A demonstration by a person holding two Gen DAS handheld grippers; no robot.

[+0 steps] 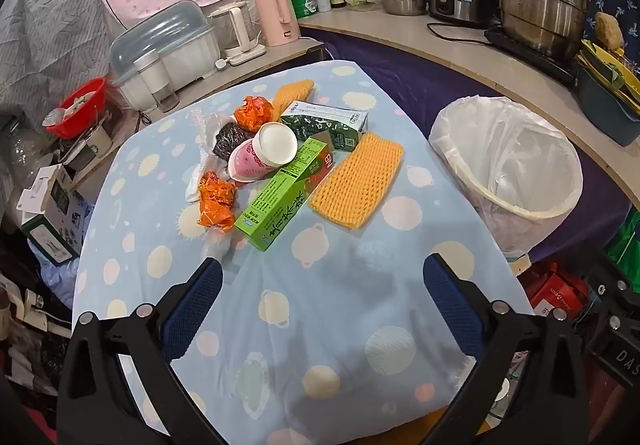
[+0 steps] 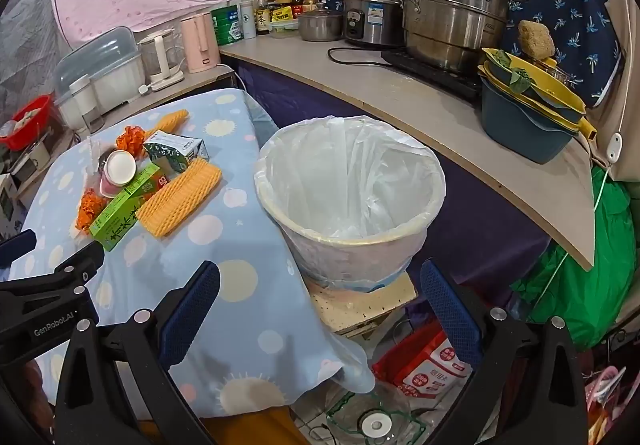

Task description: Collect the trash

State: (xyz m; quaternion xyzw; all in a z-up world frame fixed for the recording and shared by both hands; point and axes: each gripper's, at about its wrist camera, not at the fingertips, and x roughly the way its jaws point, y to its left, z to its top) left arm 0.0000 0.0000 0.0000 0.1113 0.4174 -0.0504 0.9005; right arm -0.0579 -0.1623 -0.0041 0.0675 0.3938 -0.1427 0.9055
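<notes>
A pile of trash lies on the blue dotted tablecloth (image 1: 320,305): a green tea box (image 1: 276,201), a pink cup (image 1: 264,155), a dark green carton (image 1: 324,123), two orange crumpled wrappers (image 1: 216,205), and two yellow foam nets (image 1: 356,181). A white-lined bin (image 1: 508,169) stands to the right of the table; it also shows in the right wrist view (image 2: 352,197). My left gripper (image 1: 322,281) is open and empty, short of the pile. My right gripper (image 2: 320,285) is open and empty, in front of the bin. The pile shows at the left in the right wrist view (image 2: 152,185).
A counter (image 2: 400,93) behind the bin holds steel pots (image 2: 452,5), a rice cooker (image 2: 372,13), bottles and stacked basins (image 2: 528,117). A pink kettle (image 1: 276,15) and a clear-lidded box (image 1: 164,45) stand behind the table. Clutter lies on the floor on both sides.
</notes>
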